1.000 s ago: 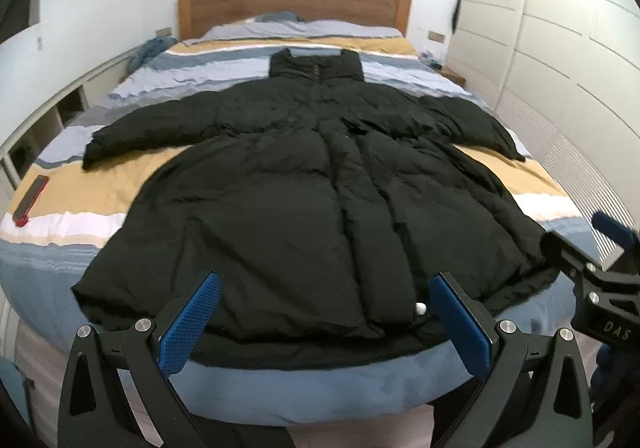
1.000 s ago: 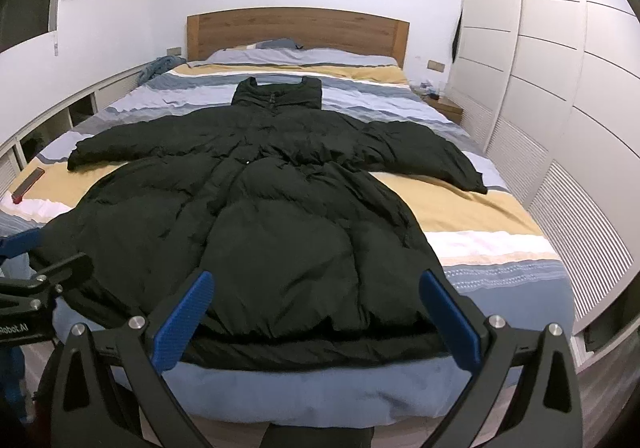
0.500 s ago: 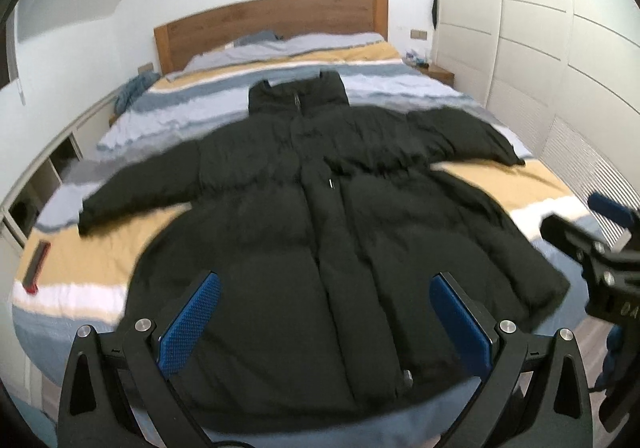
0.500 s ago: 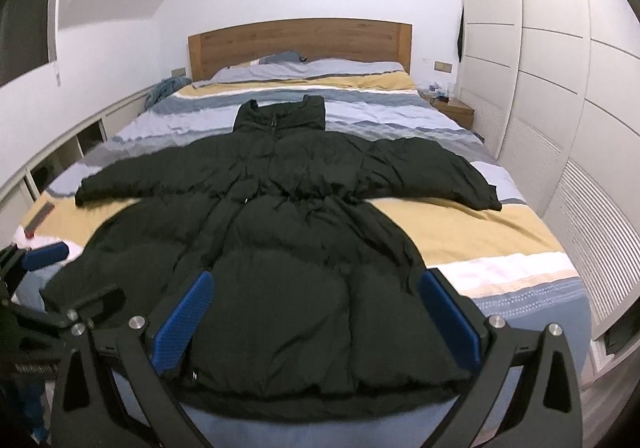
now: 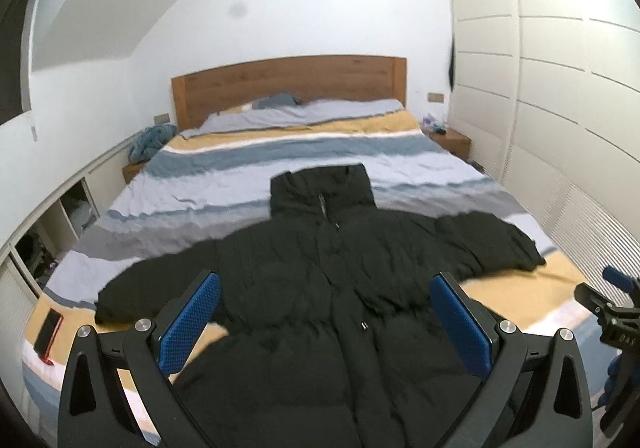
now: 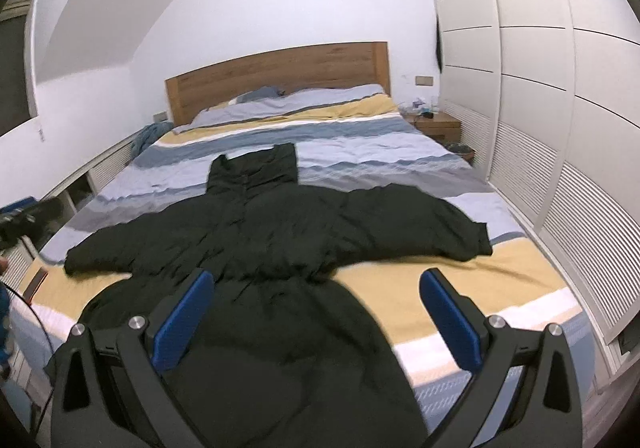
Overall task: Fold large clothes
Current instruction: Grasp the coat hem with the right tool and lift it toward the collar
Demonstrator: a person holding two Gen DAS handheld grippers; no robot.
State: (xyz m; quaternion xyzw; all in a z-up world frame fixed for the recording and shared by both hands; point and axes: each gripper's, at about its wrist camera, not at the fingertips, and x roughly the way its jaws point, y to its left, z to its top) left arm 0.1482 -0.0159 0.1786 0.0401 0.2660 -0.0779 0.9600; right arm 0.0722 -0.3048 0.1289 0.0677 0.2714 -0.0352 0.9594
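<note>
A large black puffer coat (image 5: 344,288) (image 6: 280,248) lies spread flat on the striped bed (image 5: 320,152) (image 6: 400,152), front up, collar toward the headboard, both sleeves stretched out sideways. My left gripper (image 5: 324,308) hovers open above the coat's lower half, with nothing between its blue pads (image 5: 188,324). My right gripper (image 6: 316,312) is open too, above the coat's waist and right side, holding nothing. The right gripper (image 5: 612,312) also shows at the right edge of the left wrist view. The coat's hem is hidden below both frames.
A wooden headboard (image 5: 288,84) and pillows (image 5: 304,114) are at the far end. White wardrobe doors (image 6: 560,128) run along the right. A nightstand (image 6: 436,126) stands far right. A phone in a red case (image 5: 48,330) lies on the bed's left edge. Low shelves (image 5: 60,224) line the left.
Both grippers rose and moved forward over the coat, tilting up so the hem dropped out of view and the wall shows. Both stayed open; the coat has not moved.
</note>
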